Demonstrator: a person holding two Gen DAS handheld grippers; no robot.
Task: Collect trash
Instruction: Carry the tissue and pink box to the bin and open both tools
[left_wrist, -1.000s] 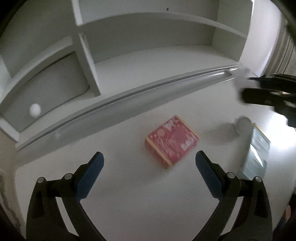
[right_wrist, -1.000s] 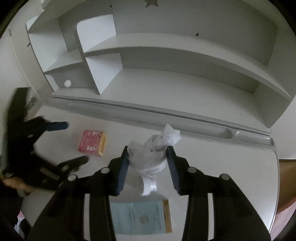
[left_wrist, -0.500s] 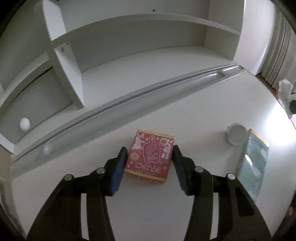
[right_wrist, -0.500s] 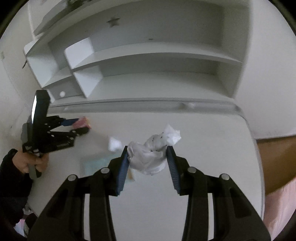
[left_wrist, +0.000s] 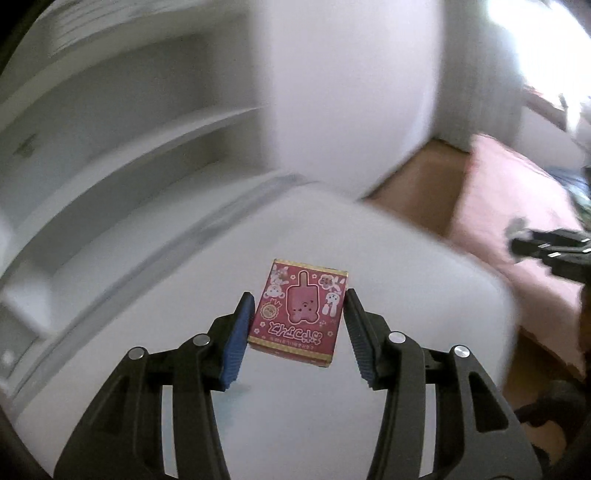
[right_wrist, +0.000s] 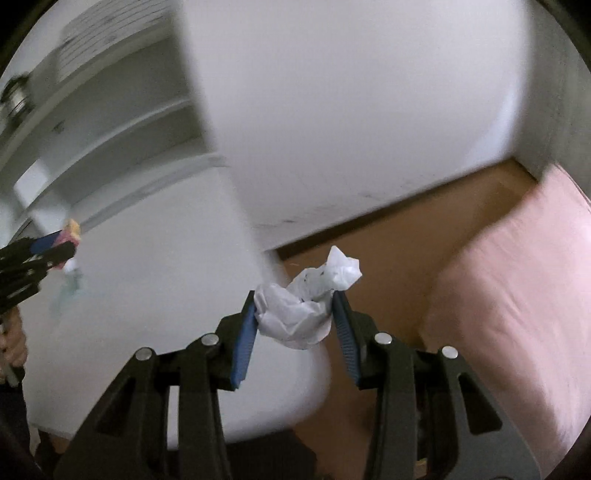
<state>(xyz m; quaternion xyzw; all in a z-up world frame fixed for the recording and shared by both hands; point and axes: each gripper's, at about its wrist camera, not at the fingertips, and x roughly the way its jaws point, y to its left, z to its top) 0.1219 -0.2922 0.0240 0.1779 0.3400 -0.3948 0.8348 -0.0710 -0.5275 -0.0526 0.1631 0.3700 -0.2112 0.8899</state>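
Observation:
My left gripper (left_wrist: 297, 325) is shut on a small red snack box (left_wrist: 301, 314) with cartoon print, held above the white desk (left_wrist: 147, 325). My right gripper (right_wrist: 293, 321) is shut on a crumpled white paper wad (right_wrist: 306, 302), held over the desk's right edge above the brown floor. The left gripper with its box also shows small at the left of the right wrist view (right_wrist: 51, 247). The right gripper shows at the right edge of the left wrist view (left_wrist: 546, 249).
White shelving (left_wrist: 129, 147) stands behind the desk, and a white wall panel (right_wrist: 351, 110) rises to its right. A pink bed or cushion (right_wrist: 517, 277) lies on the brown floor (right_wrist: 399, 251). A teal booklet (right_wrist: 70, 288) lies blurred on the desk.
The left gripper has lifted the red box off the desk and swung right. The right gripper has carried the paper wad past the desk's right edge. Both views are blurred by motion.

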